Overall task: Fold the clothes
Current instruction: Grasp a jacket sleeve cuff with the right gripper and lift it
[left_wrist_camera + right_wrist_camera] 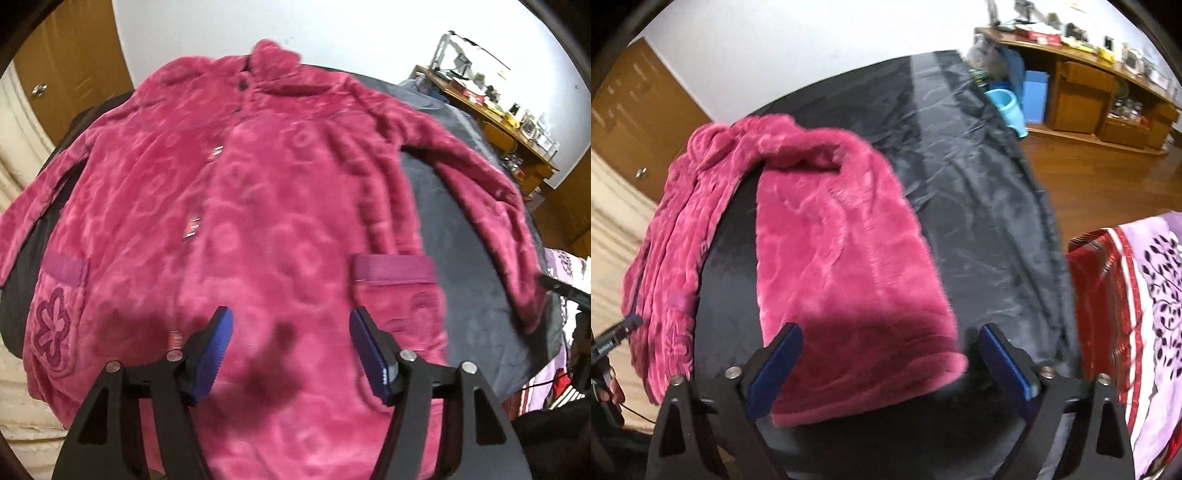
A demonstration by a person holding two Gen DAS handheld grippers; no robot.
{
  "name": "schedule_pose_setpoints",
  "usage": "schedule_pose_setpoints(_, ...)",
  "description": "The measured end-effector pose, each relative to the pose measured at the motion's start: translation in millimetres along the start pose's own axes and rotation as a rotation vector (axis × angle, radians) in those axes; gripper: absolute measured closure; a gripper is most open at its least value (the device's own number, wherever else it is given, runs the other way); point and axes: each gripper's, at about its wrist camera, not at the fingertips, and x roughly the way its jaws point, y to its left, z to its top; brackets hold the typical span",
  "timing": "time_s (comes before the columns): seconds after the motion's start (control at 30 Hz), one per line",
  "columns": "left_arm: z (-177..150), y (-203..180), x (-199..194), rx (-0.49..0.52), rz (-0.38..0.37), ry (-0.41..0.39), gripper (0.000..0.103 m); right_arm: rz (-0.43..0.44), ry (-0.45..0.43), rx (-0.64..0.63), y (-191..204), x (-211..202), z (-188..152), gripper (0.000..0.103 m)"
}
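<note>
A fluffy pink robe (258,206) with a flower pattern lies face up on a dark grey cloth (454,229), collar at the far end, both sleeves spread out. My left gripper (291,343) hangs open just above the robe's lower hem, between its two pockets, with nothing between its blue pads (216,350). In the right wrist view the robe's right sleeve (846,280) stretches toward me over the dark cloth (979,192). My right gripper (890,365) stands open around the sleeve's cuff, one pad on each side, apart from it. The left gripper's tip (628,325) shows at the left edge.
A patterned purple and red blanket (1137,302) lies at the right. A wooden desk (1082,85) with clutter stands far right, with a blue bucket (1004,105) on the wood floor. A cream bedspread (18,391) and a wooden door (631,122) lie to the left.
</note>
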Motion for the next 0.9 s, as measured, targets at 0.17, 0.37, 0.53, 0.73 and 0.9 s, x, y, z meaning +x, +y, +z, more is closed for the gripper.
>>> schedule_pose_setpoints(0.17,4.6,-22.0,12.4,0.007,-0.024,0.019,0.028,0.026,0.001,-0.004,-0.3,6.9,-2.7,0.031)
schedule_pose_setpoints(0.37,12.1,-36.4,27.6,-0.02,-0.069,0.042,0.028,0.069,0.014,0.046,-19.8,-0.8,-4.8,0.065)
schedule_pose_setpoints(0.53,18.3,-46.5,33.5,-0.005,-0.078,0.049,0.028,0.046,0.006,0.029,-17.2,-0.5,-5.9,0.065)
schedule_pose_setpoints(0.73,20.3,-52.0,41.9,-0.015,-0.09,0.072,0.028,-0.064,-0.01,-0.102,4.2,3.1,-11.2,0.062)
schedule_pose_setpoints(0.9,19.6,-53.7,47.2,-0.026,-0.088,0.086,0.028,-0.121,0.004,-0.164,12.3,5.6,-9.7,0.072)
